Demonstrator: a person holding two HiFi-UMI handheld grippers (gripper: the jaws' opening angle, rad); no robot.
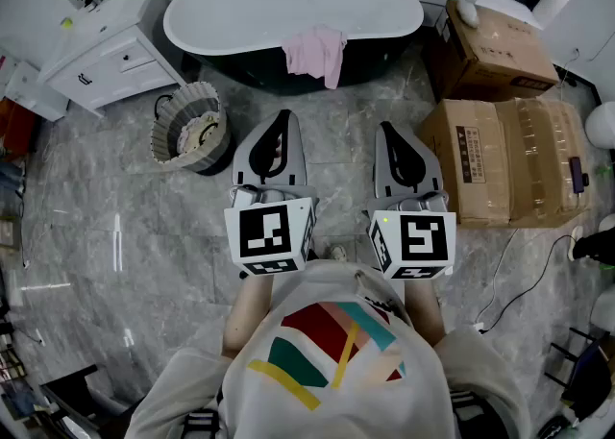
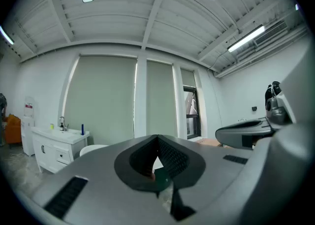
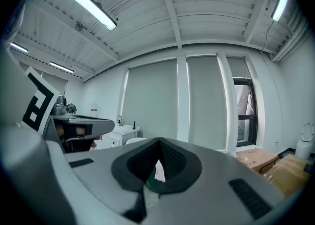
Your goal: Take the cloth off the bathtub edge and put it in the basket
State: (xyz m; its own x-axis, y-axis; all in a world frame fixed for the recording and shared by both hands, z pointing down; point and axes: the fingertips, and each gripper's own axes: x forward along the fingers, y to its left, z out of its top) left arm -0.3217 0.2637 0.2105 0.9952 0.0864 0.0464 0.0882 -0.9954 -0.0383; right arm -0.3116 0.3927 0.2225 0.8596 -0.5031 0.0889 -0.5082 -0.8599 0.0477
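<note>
The person's pale shirt [image 1: 332, 360] with coloured stripes is the point farthest from the bathtub [image 1: 231, 7] on its near side. Just in front of it, both tongs are held side by side over the grey marbled floor [image 1: 91, 226], pointing toward the bathtub and well short of it.

The left tongs [image 1: 282, 116] are clenched. In the left gripper view, their grey jaws meet at the tips [image 2: 157, 137] with nothing gripped between them. The right tongs [image 1: 385, 127] are clenched in the same way. The right gripper view shows their jaws closed tip to tip [image 3: 158, 142] and empty.

The basket [image 1: 166, 135] stands on the floor beyond the left tongs, near the bathtub's left end but not touching it. It is round with a frilled rim, and some pale fabric shows inside.

To the right of the bathtub, large cardboard boxes [image 1: 509, 163] sit on the floor.

The cloth [image 1: 318, 50] is pink and hangs over the near edge of the bathtub, a little right of the middle. It droops down the dark outer wall, and neither tongs touch it.

The bathtub itself is a white oval with a dark outside. A white vanity cabinet [image 1: 101, 48] with a faucet stands near its left end.
</note>
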